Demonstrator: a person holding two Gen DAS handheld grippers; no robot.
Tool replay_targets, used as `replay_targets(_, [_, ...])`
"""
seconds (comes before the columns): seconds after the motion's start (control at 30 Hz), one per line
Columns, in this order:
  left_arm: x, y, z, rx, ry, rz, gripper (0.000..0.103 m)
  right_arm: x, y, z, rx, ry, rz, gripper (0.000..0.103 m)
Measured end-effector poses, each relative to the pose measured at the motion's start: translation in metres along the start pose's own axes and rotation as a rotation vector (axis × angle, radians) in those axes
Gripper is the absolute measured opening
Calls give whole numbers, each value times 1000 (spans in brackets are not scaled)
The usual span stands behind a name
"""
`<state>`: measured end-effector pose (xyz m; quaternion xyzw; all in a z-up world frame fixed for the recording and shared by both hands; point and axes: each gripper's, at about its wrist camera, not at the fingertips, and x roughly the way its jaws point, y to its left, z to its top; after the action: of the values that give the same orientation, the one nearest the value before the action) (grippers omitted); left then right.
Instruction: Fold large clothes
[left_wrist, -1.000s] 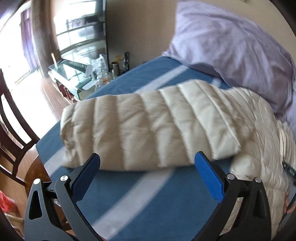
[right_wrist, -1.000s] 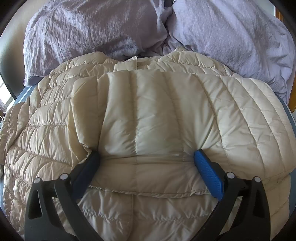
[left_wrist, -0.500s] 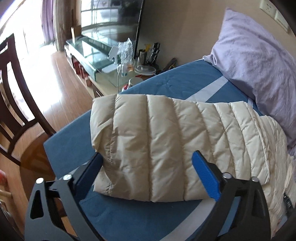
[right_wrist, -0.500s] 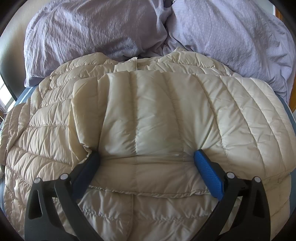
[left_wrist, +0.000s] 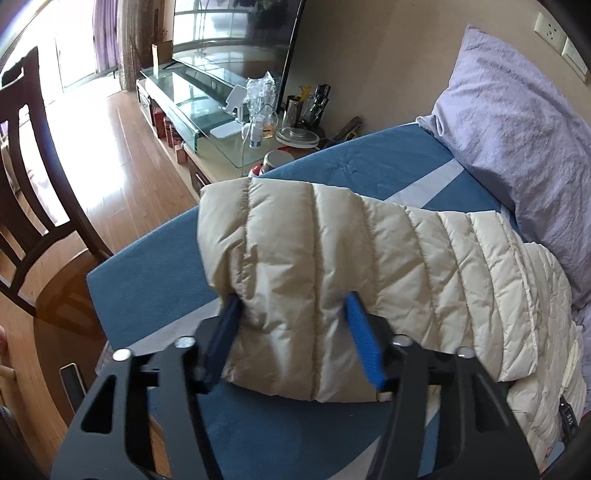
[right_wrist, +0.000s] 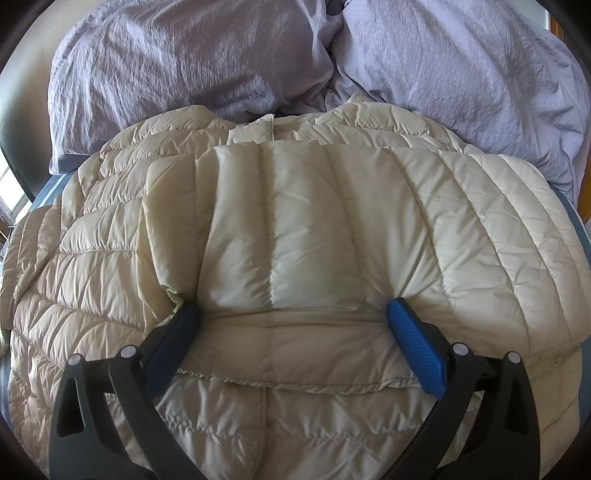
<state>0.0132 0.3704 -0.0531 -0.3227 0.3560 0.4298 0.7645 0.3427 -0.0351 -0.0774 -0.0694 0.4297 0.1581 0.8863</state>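
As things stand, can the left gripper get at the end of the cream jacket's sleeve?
Probably yes. The left gripper already straddles the sleeve end, its jaws closing with the padding bunched between them. Nothing lies across it; only the blue mattress is beneath.

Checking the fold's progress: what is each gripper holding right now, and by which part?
The left gripper is closing on the cream puffer jacket's sleeve, near its cuff end. The right gripper presses open-jawed on the folded-over sleeve, gripping nothing.
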Motion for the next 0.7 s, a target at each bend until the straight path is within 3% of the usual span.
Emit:
replay_targets(0.1, [0,2,0,-14,-3,2,35,0,0,0,1,0,1,101])
replay_targets(0.17, [0,5,1,-27,4,-13,18,0,0,0,1,-1,1,101])
replay_targets(0.27, [-1,4,4,-35,14,-31,7,0,0,0,1,0,1,101])
replay_targets(0.53, [-7,-11,6,5,-1,-7,4,-1,0,0,7,-3,10,101])
replay_targets(0.7, [-4,0,7,-22,16,9,11,-1,0,0,9,-4,12,101])
